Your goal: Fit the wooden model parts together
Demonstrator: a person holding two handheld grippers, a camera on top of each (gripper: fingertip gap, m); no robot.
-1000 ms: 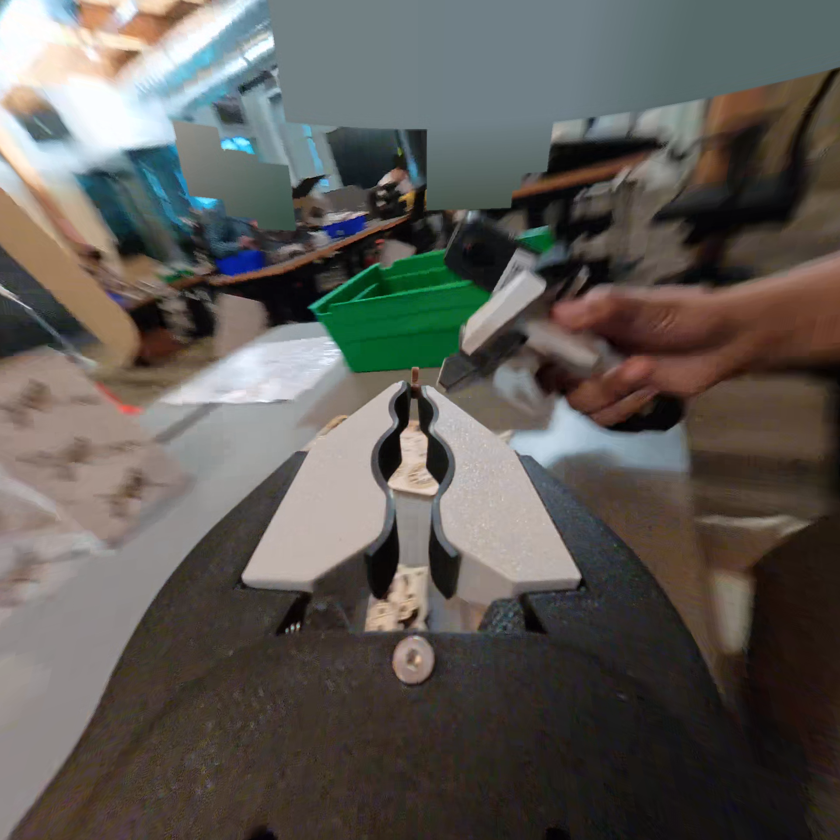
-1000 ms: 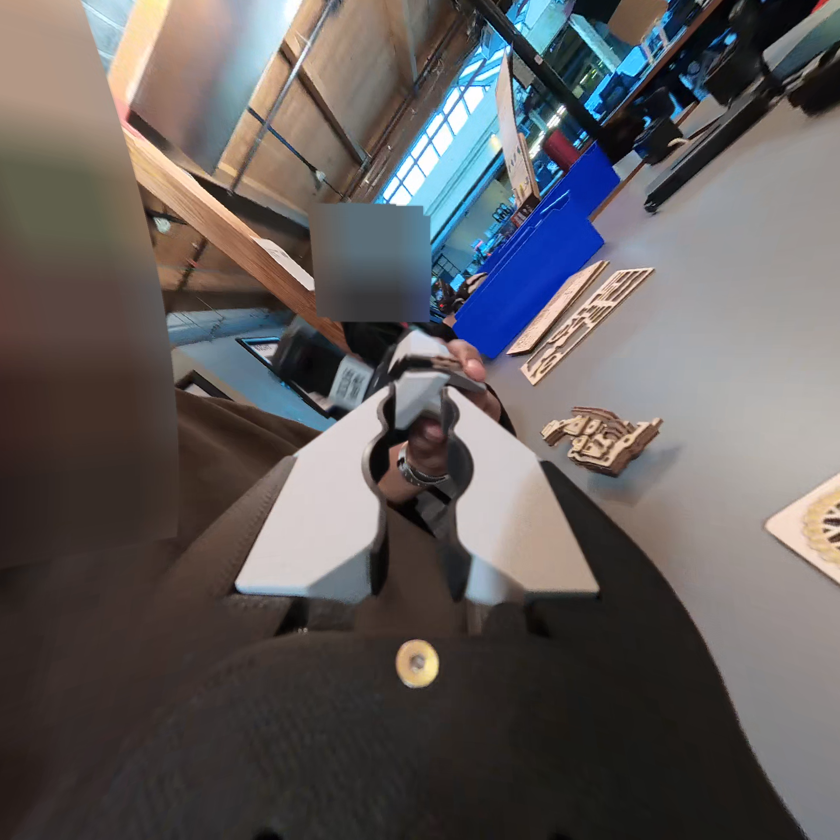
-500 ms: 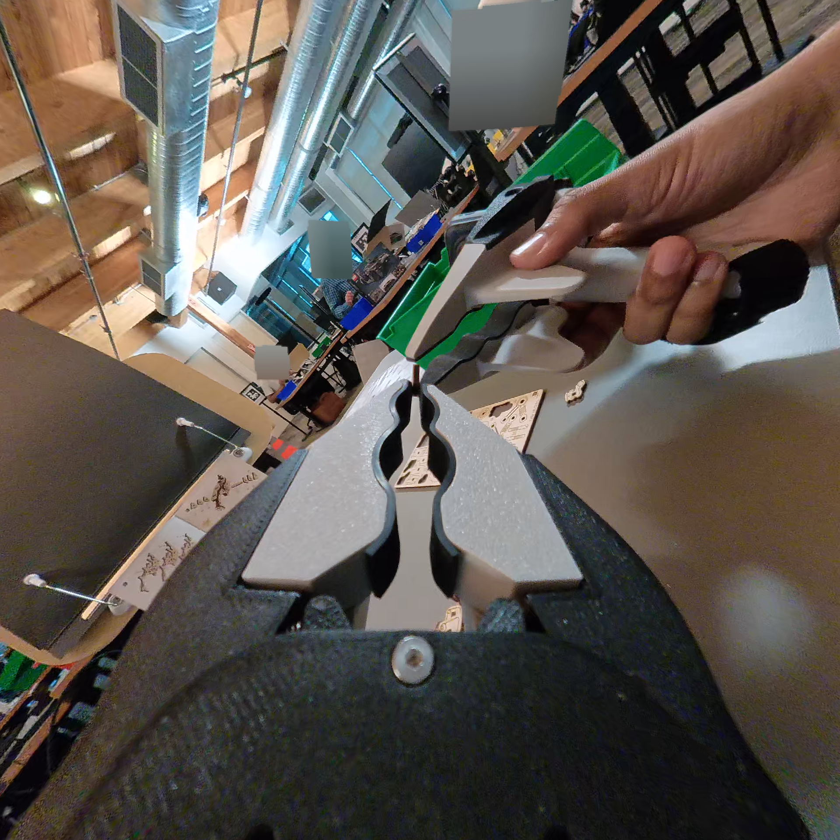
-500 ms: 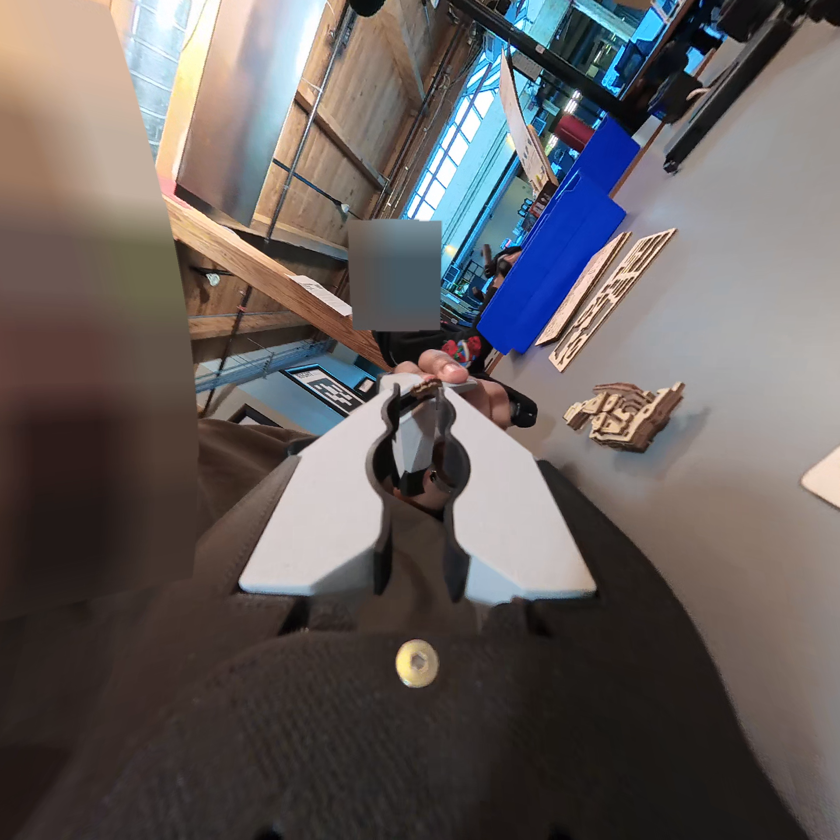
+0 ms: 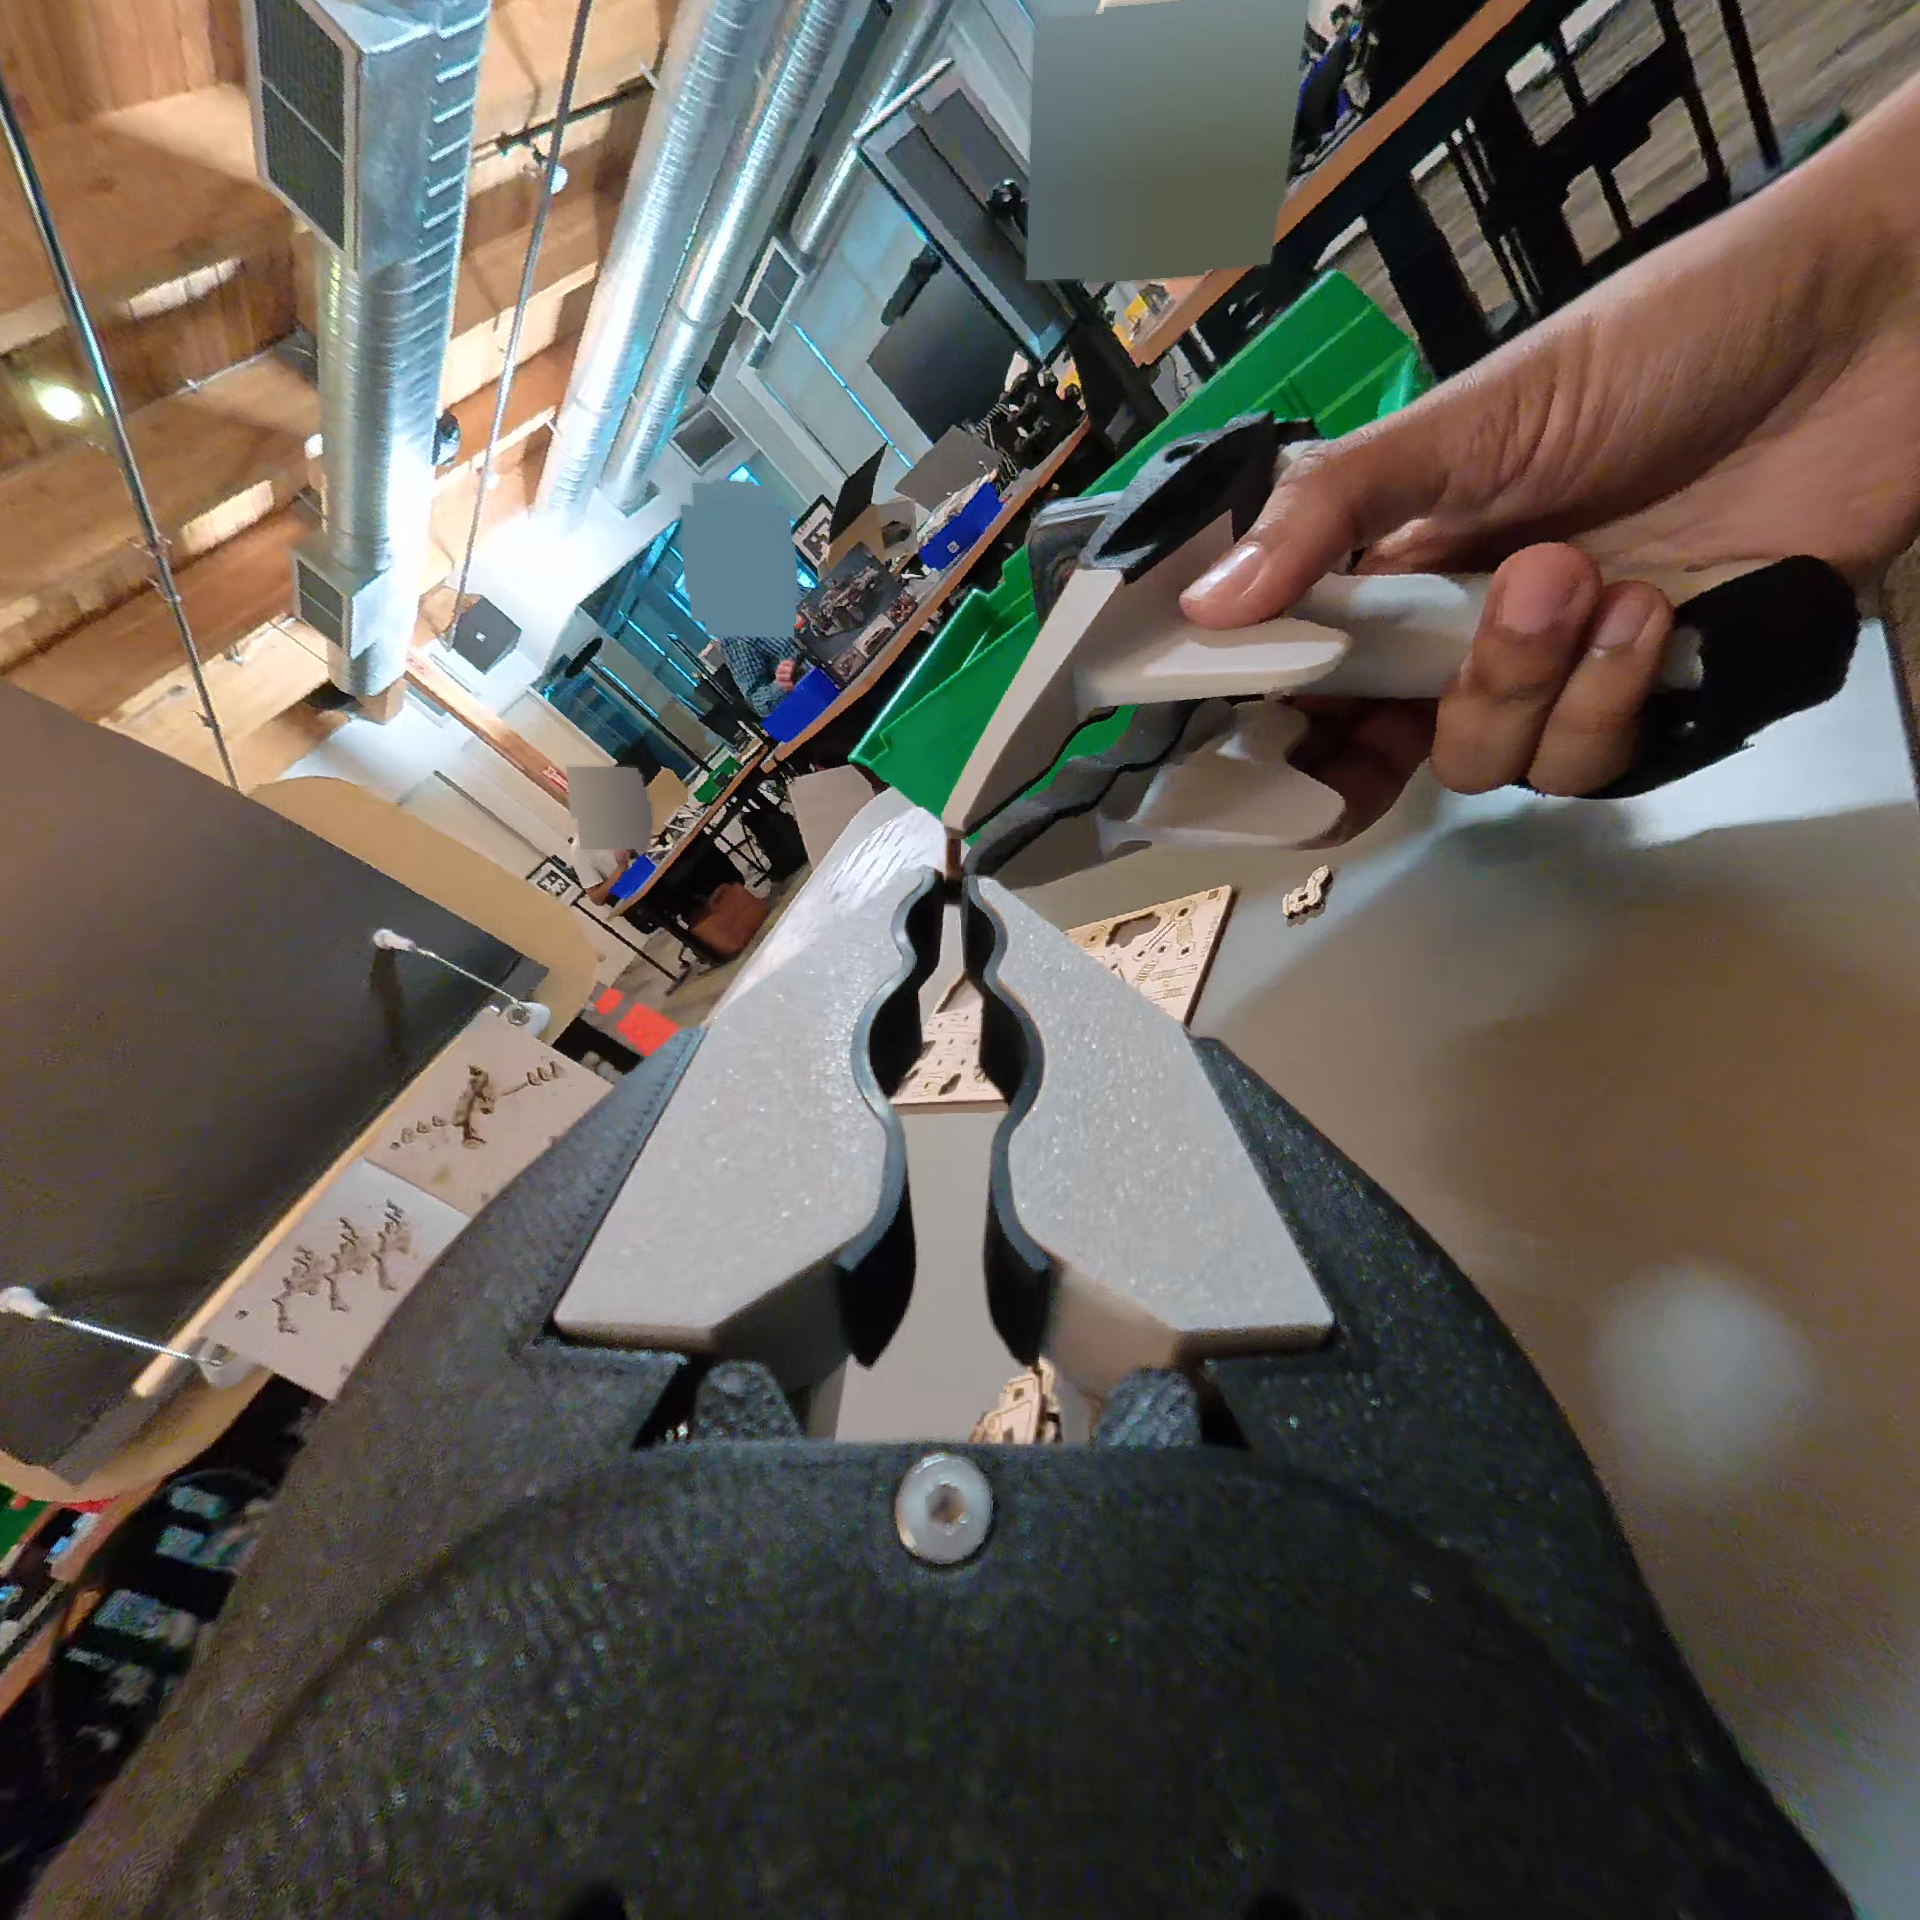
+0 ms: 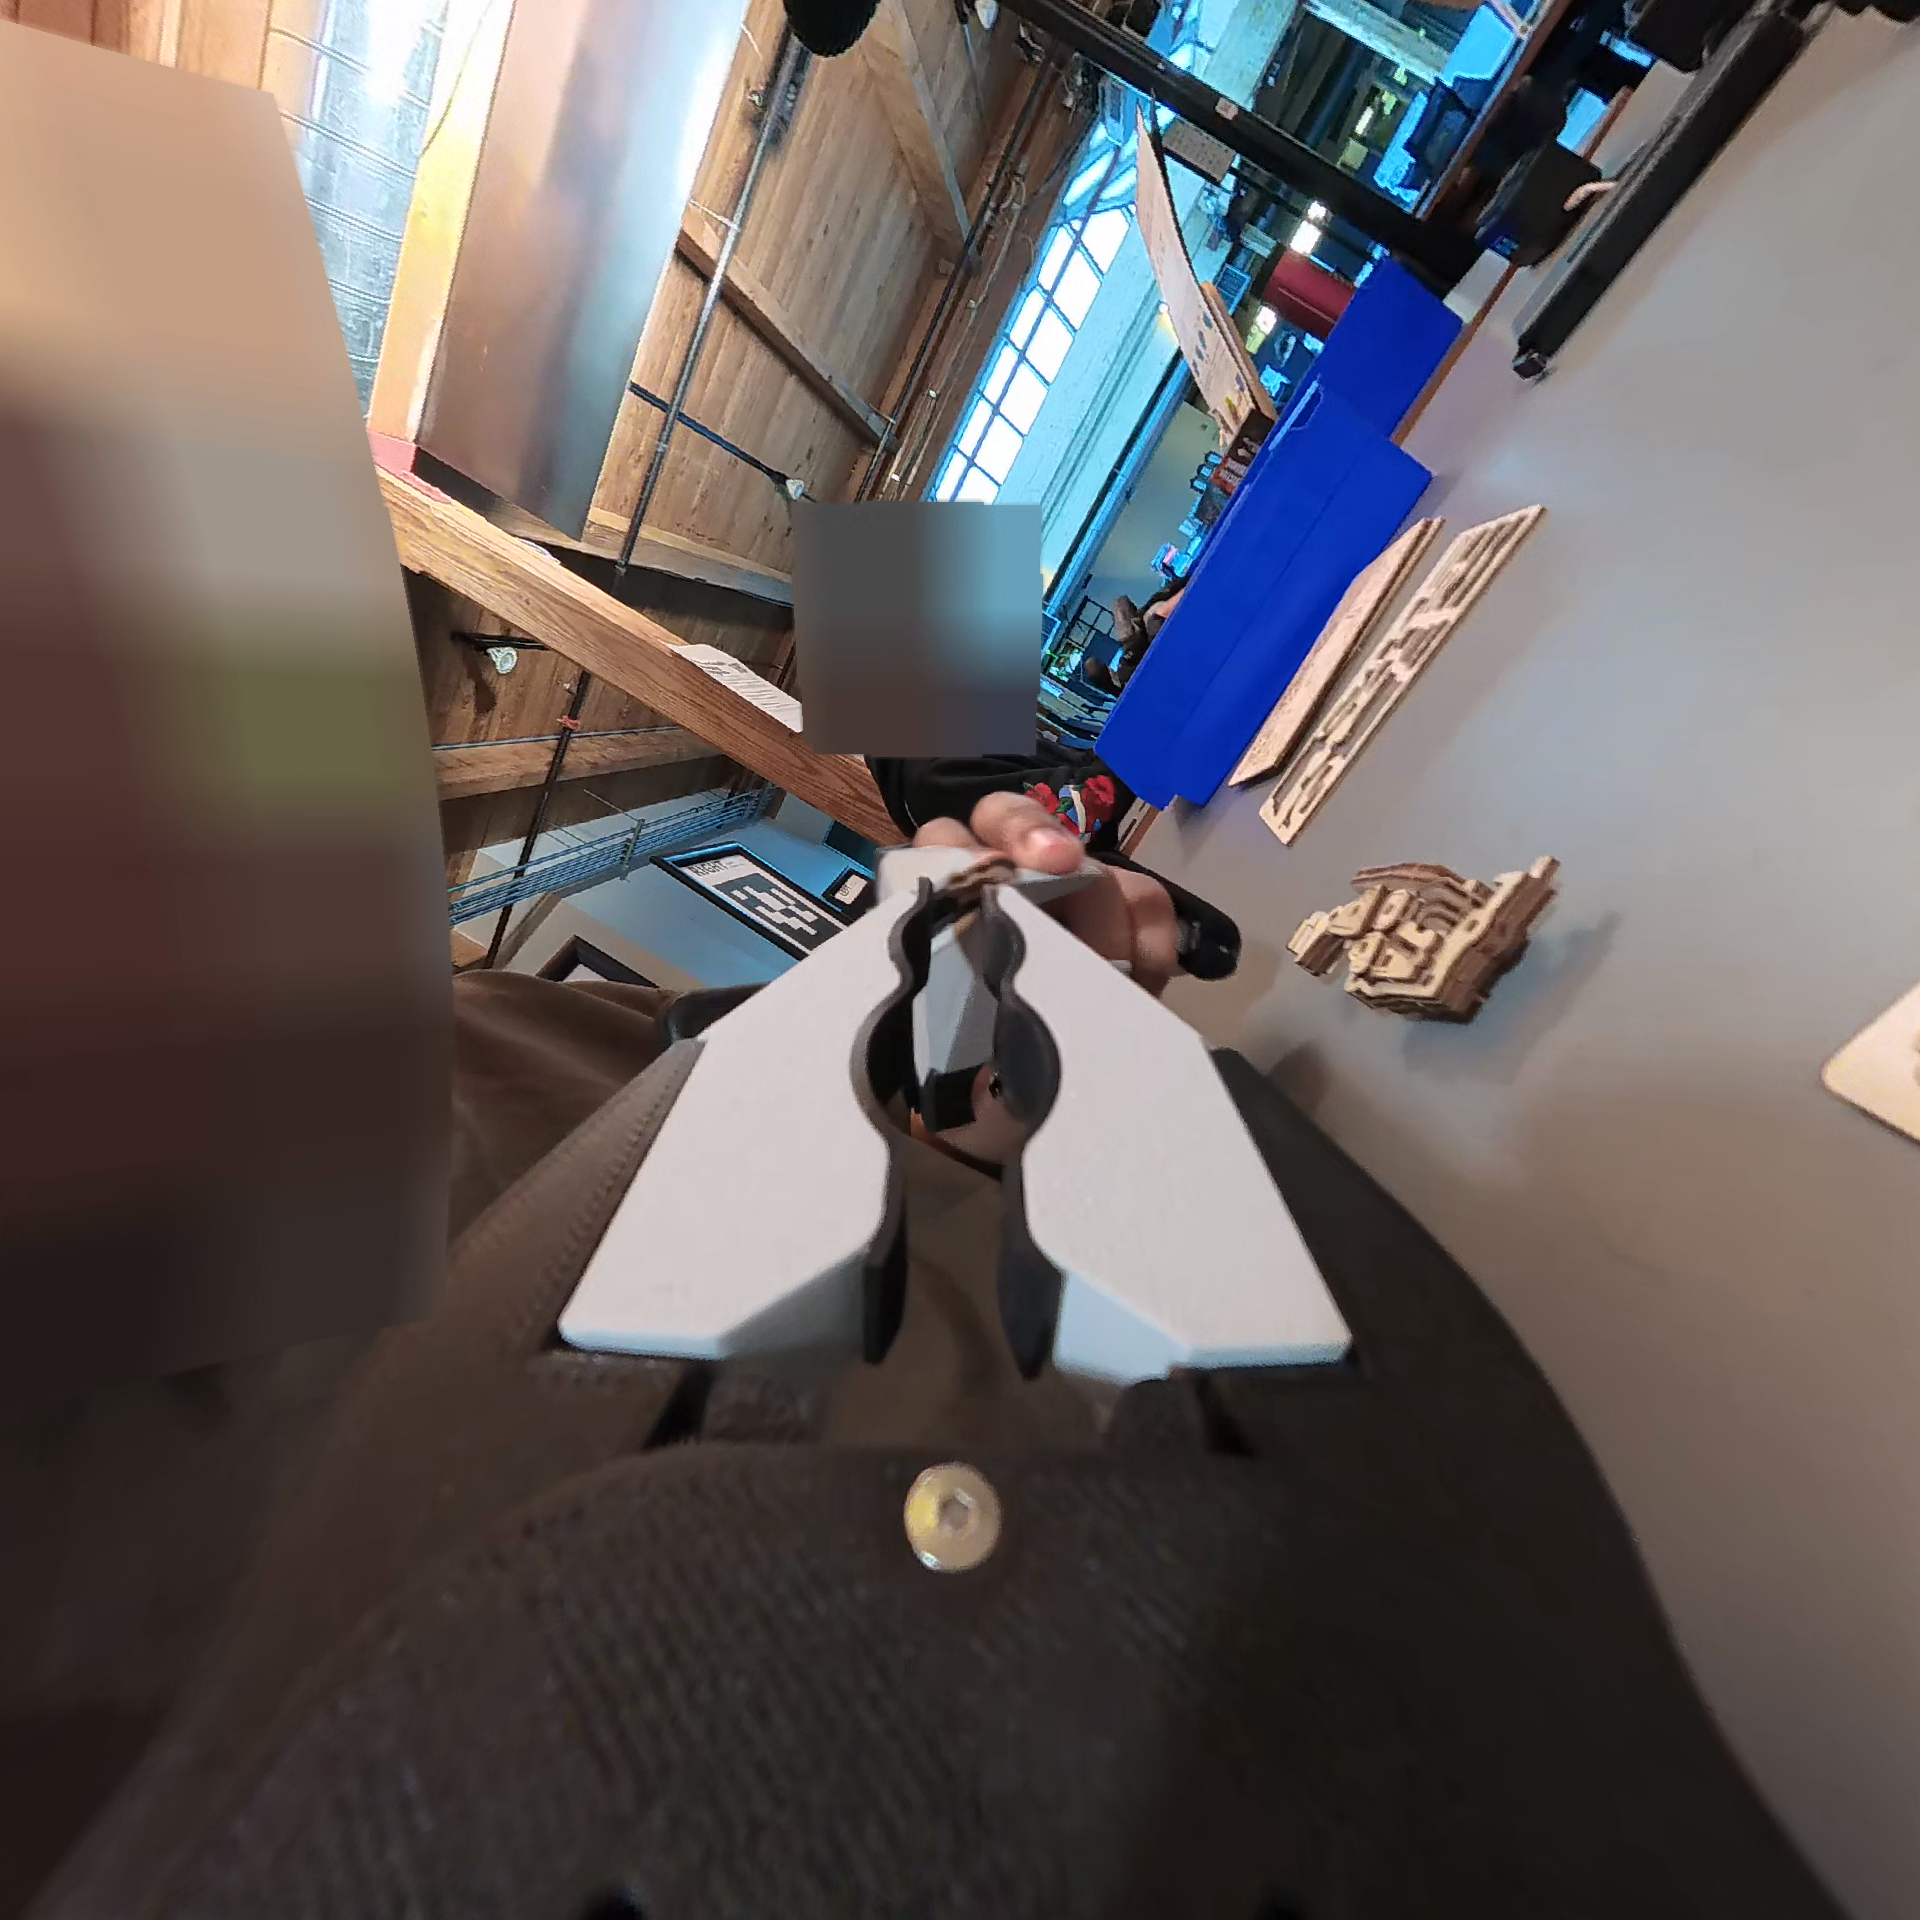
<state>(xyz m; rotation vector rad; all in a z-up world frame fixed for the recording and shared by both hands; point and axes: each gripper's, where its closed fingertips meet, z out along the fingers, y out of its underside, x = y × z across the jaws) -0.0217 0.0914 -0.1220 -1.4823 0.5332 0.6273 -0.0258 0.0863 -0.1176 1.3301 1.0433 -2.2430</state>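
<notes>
My left gripper [image 5: 951, 883] is shut on a small wooden part [image 5: 950, 860] that sticks out at its tips, held up above the grey table [image 5: 1558, 1091]. My right gripper [image 5: 961, 826], held by a hand [image 5: 1558, 499], comes in from the upper right and its tips meet the left tips. In the right wrist view my right gripper [image 6: 956, 896] is shut on a small wooden part [image 6: 982, 876], with the left gripper [image 6: 951, 997] right behind it. A partly built wooden model [image 6: 1423, 940] lies on the table.
A cut wooden sheet [image 5: 1153, 956] and a loose small piece [image 5: 1304, 891] lie on the table beyond the grippers. A green bin [image 5: 1039, 665] stands behind. Two wooden sheets [image 6: 1392, 665] lie by a blue bin [image 6: 1278, 603]. Another sheet [image 6: 1881, 1070] is at the right edge. The tips of both grippers are at nearly the same place.
A second ago the right gripper was apart, to the right of the left tips. It has closed in and both tips now meet. Both grippers have tilted upward.
</notes>
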